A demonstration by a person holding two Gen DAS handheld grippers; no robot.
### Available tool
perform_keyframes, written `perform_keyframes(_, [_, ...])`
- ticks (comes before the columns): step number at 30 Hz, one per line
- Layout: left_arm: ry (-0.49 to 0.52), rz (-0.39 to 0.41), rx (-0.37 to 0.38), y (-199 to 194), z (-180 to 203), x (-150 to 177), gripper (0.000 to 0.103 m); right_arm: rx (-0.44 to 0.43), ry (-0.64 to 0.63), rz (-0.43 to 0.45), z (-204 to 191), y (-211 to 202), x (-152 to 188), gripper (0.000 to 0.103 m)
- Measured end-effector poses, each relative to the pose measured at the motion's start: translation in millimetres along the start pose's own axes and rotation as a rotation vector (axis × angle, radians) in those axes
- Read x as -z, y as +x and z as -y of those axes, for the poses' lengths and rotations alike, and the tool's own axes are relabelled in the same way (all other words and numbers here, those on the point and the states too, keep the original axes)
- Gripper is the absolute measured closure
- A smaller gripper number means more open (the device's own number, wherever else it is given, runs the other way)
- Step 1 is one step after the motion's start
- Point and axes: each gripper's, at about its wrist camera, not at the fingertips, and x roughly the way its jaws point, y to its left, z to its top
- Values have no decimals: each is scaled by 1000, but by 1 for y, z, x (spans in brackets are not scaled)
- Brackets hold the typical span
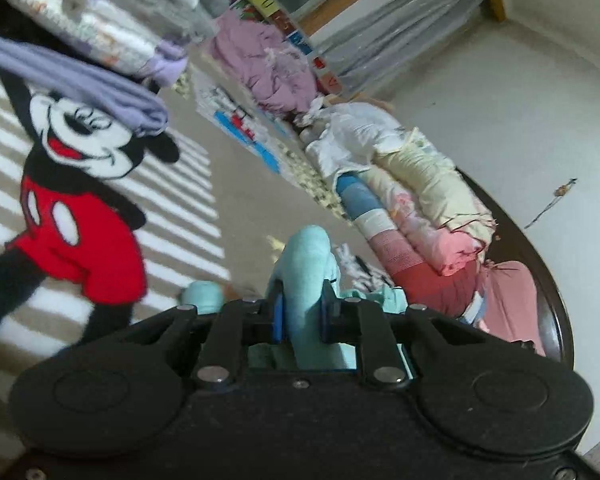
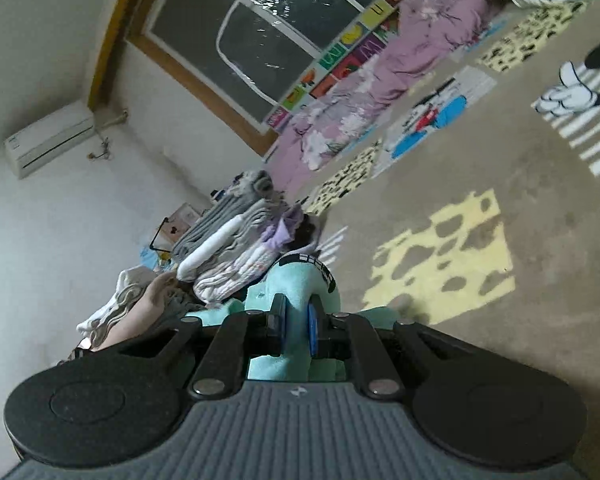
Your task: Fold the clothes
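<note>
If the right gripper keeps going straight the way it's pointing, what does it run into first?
Probably the stack of folded clothes just ahead. The right gripper is shut on the mint green garment, whose bunched cloth sticks out in front of the fingers. Depth is hard to judge.

Most of the mint garment (image 1: 306, 256) lies hidden beneath the left gripper (image 1: 302, 312); above it, the cartoon mouse blanket (image 1: 80, 208) runs off the frame's edge, its print blurred.

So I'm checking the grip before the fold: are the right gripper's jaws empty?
No, the right gripper is shut on a bunched fold of the mint garment, pinched between its pads.
</note>
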Motion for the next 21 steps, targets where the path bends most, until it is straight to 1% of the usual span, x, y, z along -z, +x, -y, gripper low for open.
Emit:
perform_keyframes(3, [-19,-32,-27,7,-8,1,88,36,28,-15,8,7,2,90])
perform_keyframes(6, [-48,-37,-36,7,-13,2,88,77,37,-35,14,12,6,90])
perform_keyframes(8, [-63,-40,-45,6,-14,3,88,87,24,-35,12,14,7,90])
perform_keyframes(11, [-67,-34,-38,2,-13,3,83,109,-8,-40,7,16,10,90])
perform_keyframes(12, [-67,-22,-45,-1,-11,2,72,108,-11,-33,6,14,9,87])
perform_keyframes(13, [-66,-6,-48,-5,-9,2,56,106,-15,-25,5,13,9,86])
perform_keyframes(14, [-64,15,-47,-11,-8,1,51,105,-19,-18,4,11,8,79])
perform_keyframes(15, [-64,32,-51,-17,-5,0,49,103,-23,-10,3,10,8,67])
perform_keyframes(16, [-57,50,-60,-22,-2,-1,48,98,-25,6,2,6,7,61])
perform_keyframes(17, [-31,72,-78,-30,3,-2,48,98,-30,27,-1,2,6,49])
perform_keyframes(18, [8,93,-94,-39,10,-2,48,100,-37,48,-3,-3,5,46])
perform_keyframes(19, [59,106,-105,-46,20,0,48,108,-54,66,-8,-8,4,46])
perform_keyframes(20, [123,107,-103,-53,32,4,48,117,-75,82,-13,-14,4,46])
perform_keyframes(21, [186,108,-100,-59,44,9,48,119,-127,85,-22,-21,5,46])
